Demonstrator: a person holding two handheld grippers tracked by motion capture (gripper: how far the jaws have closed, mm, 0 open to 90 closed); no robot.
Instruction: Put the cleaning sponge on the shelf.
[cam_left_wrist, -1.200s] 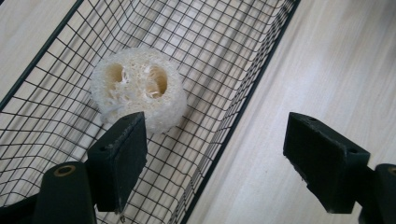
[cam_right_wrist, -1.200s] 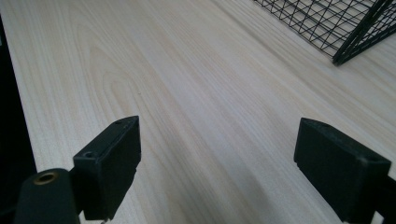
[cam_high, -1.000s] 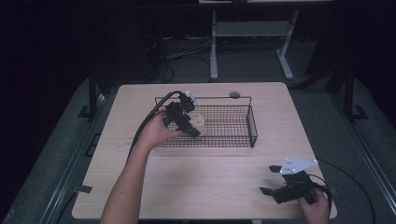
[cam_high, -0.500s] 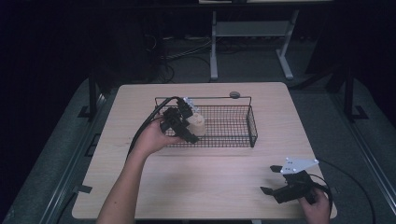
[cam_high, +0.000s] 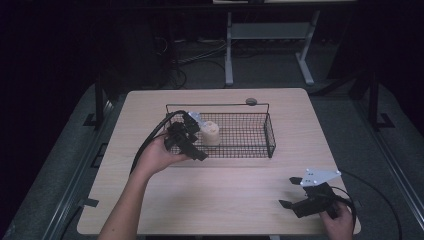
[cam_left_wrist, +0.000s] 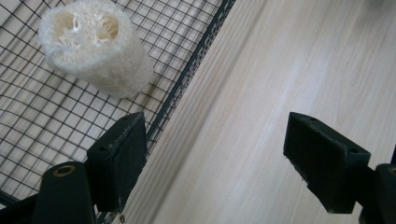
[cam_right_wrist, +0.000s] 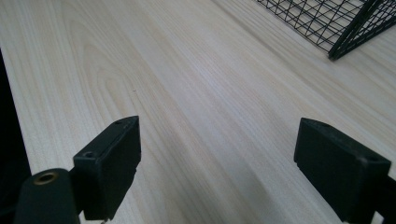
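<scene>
Your left tongs (cam_high: 192, 136) sit just left of centre in the high view, at the near left corner of the wire basket (cam_high: 270, 135), with your hand (cam_high: 157, 156) wrapped around them from below. Their jaws stand wide apart and grip nothing. In the left gripper view the same tongs (cam_left_wrist: 215, 149) straddle the basket's dark edge wire: one jaw hangs over the mesh at lower left, the other over bare wood at lower right.

The loofah piece (cam_high: 210, 133) lies inside the basket, toward its left end, in the middle of the high view. In the left gripper view the loofah piece (cam_left_wrist: 95, 46) fills the upper left corner, a pale fibrous cylinder resting on the basket (cam_left_wrist: 46, 121) floor near the side wire, clear of both jaws. It looks to lie tilted on its side with its holed end turned up, though the close angle makes that hard to settle.

Your right tongs (cam_high: 295, 192) rest at the lower right of the high view, low over the counter (cam_high: 240, 195) and well apart from the basket. Their jaws are also spread wide and empty. In the right gripper view those tongs (cam_right_wrist: 217, 163) frame plain wood grain, with a corner of the basket (cam_right_wrist: 341, 23) at the upper right.
</scene>
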